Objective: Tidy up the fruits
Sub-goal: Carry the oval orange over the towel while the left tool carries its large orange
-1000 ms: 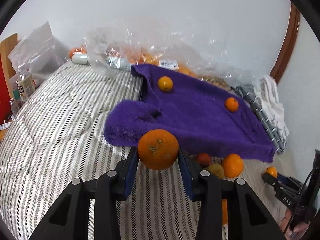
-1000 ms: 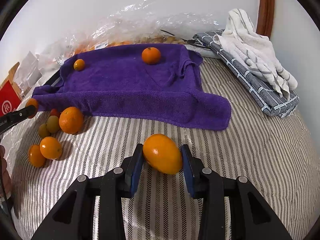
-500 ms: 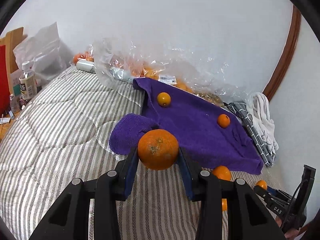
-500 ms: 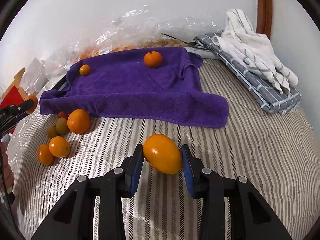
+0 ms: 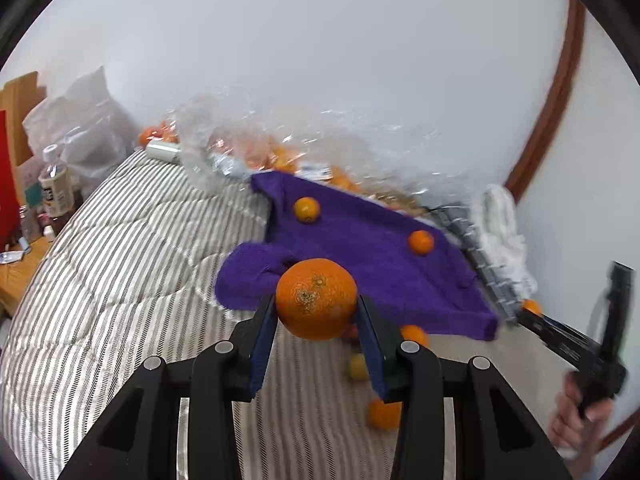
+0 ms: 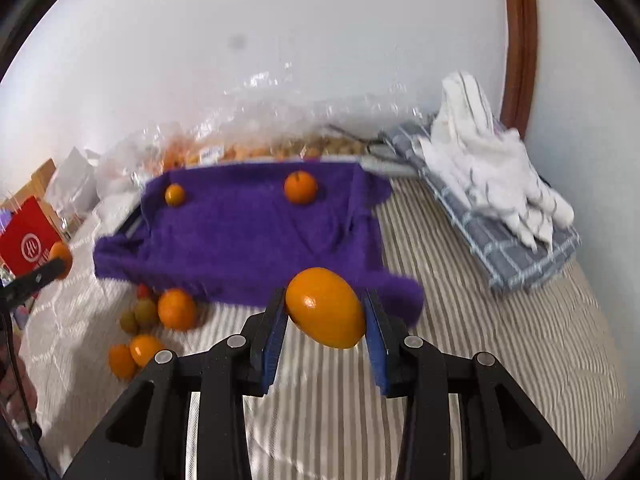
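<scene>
Pinching an orange (image 5: 316, 299) in the left gripper (image 5: 316, 322) and an oval fruit (image 6: 326, 307) in the right gripper (image 6: 325, 322) — both clear of the bedding, near the towel (image 6: 248, 236), probably bound for it.

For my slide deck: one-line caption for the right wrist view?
Right gripper holds an oval orange fruit above the striped bedding, purple towel ahead.

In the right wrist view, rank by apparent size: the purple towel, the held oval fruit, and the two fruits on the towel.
1. purple towel
2. held oval fruit, though nearness to the camera inflates it
3. right-hand fruit on the towel
4. left-hand fruit on the towel
</scene>
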`<state>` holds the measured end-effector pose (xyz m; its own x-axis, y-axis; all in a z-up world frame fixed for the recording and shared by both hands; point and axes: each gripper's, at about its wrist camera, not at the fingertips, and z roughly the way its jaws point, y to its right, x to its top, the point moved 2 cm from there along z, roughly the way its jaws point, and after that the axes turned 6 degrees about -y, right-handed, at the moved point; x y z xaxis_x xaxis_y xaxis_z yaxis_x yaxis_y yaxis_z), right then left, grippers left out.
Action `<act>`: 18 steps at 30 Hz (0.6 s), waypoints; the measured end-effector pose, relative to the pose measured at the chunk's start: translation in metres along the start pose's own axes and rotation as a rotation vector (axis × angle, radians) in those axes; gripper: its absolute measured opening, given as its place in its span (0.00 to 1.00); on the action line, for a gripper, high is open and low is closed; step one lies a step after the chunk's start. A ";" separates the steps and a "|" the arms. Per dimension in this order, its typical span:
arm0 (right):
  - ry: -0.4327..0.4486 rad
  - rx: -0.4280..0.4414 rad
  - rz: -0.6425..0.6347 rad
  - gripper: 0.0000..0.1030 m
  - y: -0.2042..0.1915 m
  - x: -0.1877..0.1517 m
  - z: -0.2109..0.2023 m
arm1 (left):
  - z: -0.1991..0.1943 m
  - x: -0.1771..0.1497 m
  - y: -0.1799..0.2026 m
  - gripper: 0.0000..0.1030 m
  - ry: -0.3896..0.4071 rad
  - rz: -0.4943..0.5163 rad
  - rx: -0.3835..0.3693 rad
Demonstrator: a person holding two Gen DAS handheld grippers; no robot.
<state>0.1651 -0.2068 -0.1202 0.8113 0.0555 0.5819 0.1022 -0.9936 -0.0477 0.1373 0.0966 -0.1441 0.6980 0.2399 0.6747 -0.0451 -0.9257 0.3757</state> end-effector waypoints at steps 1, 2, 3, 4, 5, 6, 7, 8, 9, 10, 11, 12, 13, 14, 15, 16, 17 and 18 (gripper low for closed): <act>0.007 0.006 -0.005 0.36 -0.001 0.006 -0.001 | -0.004 0.003 0.001 0.37 -0.001 0.002 0.004; 0.022 0.009 -0.011 0.36 -0.002 0.014 -0.001 | -0.009 0.007 0.003 0.37 0.003 0.007 0.011; 0.033 0.010 -0.013 0.36 -0.003 0.021 -0.002 | -0.014 0.012 0.006 0.37 0.012 0.018 0.022; 0.043 0.013 -0.016 0.36 -0.004 0.028 -0.001 | -0.016 0.016 0.009 0.37 0.017 0.027 0.033; 0.050 0.016 -0.018 0.36 -0.006 0.035 0.000 | -0.018 0.022 0.012 0.37 0.020 0.036 0.048; 0.056 0.018 -0.018 0.36 -0.006 0.041 0.001 | -0.018 0.027 0.015 0.37 0.026 0.042 0.059; 0.063 0.020 -0.018 0.36 -0.007 0.049 0.002 | -0.016 0.031 0.018 0.37 0.030 0.044 0.063; 0.070 0.024 -0.019 0.36 -0.009 0.056 0.004 | -0.014 0.036 0.021 0.37 0.033 0.046 0.064; 0.077 0.029 -0.022 0.36 -0.010 0.064 0.006 | -0.010 0.042 0.024 0.37 0.039 0.046 0.067; 0.083 0.031 -0.022 0.36 -0.011 0.069 0.007 | -0.005 0.047 0.027 0.37 0.049 0.044 0.072; 0.088 0.032 -0.022 0.36 -0.012 0.075 0.009 | -0.001 0.051 0.030 0.37 0.059 0.040 0.082; 0.092 0.035 -0.021 0.36 -0.013 0.081 0.011 | 0.006 0.057 0.033 0.37 0.066 0.033 0.096; 0.094 0.039 -0.020 0.36 -0.013 0.086 0.014 | 0.014 0.063 0.035 0.37 0.068 0.027 0.103; 0.096 0.042 -0.018 0.36 -0.014 0.091 0.017 | 0.020 0.068 0.037 0.37 0.070 0.023 0.097; 0.098 0.044 -0.017 0.36 -0.014 0.095 0.019 | 0.027 0.073 0.039 0.37 0.074 0.017 0.090; 0.102 0.049 -0.018 0.36 -0.015 0.099 0.022 | 0.033 0.076 0.041 0.37 0.077 0.011 0.085; 0.106 0.052 -0.023 0.36 -0.015 0.102 0.026 | 0.040 0.081 0.044 0.37 0.082 0.007 0.082; 0.108 0.049 -0.025 0.36 -0.014 0.105 0.029 | 0.049 0.085 0.046 0.37 0.086 0.004 0.082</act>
<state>0.2651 -0.1837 -0.0822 0.7417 0.0668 0.6674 0.1520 -0.9859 -0.0702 0.2301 0.0604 -0.1008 0.6336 0.2576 0.7296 0.0140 -0.9466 0.3220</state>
